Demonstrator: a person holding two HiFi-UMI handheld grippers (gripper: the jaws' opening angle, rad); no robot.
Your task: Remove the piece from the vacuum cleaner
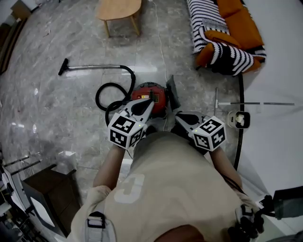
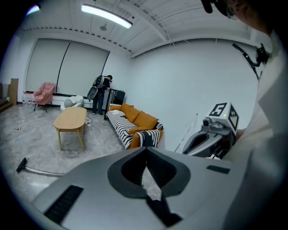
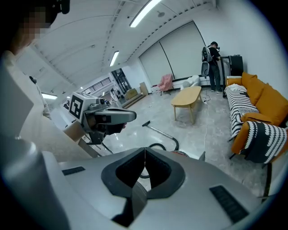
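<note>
The red vacuum cleaner [image 1: 152,94] sits on the marble floor just ahead of me. Its black hose [image 1: 110,92] coils to its left, and the wand [image 1: 92,67] runs out to a floor nozzle [image 1: 63,66]. My left gripper [image 1: 149,102] hangs above the vacuum's body with its jaws shut and nothing between them [image 2: 146,149]. My right gripper [image 1: 180,116] is beside it, to the right of the vacuum, also shut and empty [image 3: 145,149]. A sliver of the red body [image 3: 181,153] and the hose [image 3: 158,145] show past the right jaws.
A wooden coffee table [image 1: 119,9] stands beyond the vacuum. An orange sofa with a striped blanket [image 1: 227,33] is at the far right. A white cord [image 1: 161,47] trails over the floor. A dark cabinet [image 1: 47,198] sits at my lower left. A person [image 2: 102,92] stands far back.
</note>
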